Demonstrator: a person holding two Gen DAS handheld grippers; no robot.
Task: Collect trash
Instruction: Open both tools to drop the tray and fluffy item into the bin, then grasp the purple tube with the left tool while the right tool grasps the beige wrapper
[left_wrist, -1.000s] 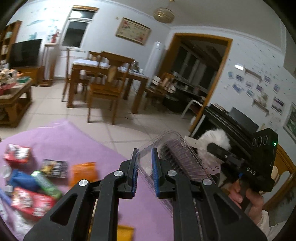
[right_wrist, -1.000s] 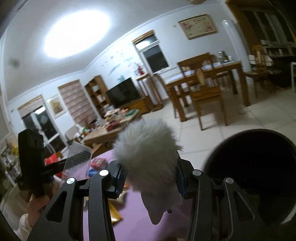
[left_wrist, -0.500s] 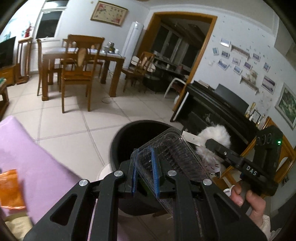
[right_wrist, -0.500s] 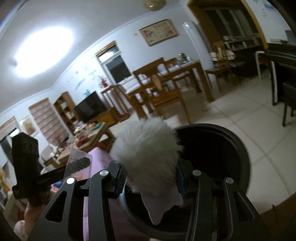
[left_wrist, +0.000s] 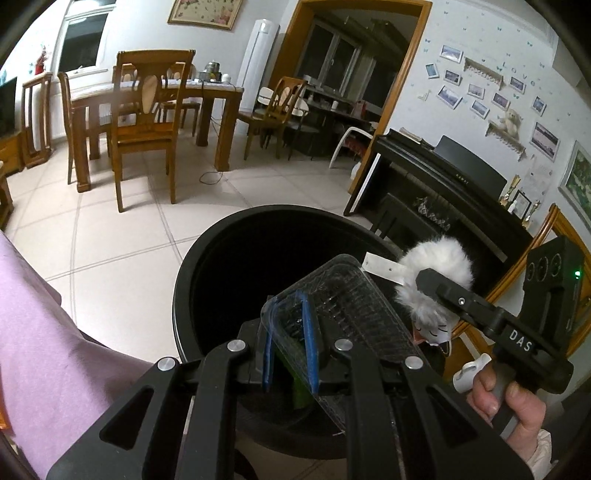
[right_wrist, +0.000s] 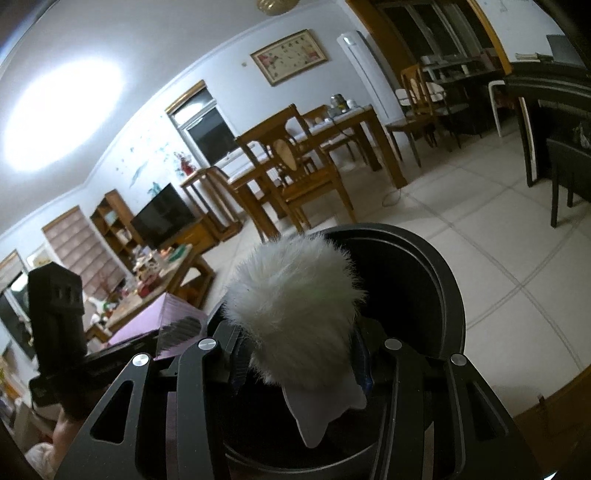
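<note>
A black round trash bin (left_wrist: 221, 236) stands on the tile floor, right below both grippers. My left gripper (left_wrist: 290, 332) is shut on the edge of a clear ribbed plastic tray (left_wrist: 354, 314), held over the bin's mouth. Something green shows under the tray inside the bin. My right gripper (right_wrist: 299, 369) holds a white fluffy toy (right_wrist: 291, 299) over the bin (right_wrist: 443, 280). Its jaws are opening, with the toy still between the pads. From the left wrist view, the toy (left_wrist: 436, 262) and its paper tag hang at the bin's right rim.
A table under a purple cloth (left_wrist: 37, 332) borders the bin on the left. A black piano (left_wrist: 443, 192) stands behind it to the right. A wooden dining table and chairs (left_wrist: 147, 110) fill the back. A hand (left_wrist: 506, 398) grips the right gripper's handle.
Both grippers have swung away from the purple table and down over the bin, which now fills the lower middle of both views. The tray and the toy stay in the jaws.
</note>
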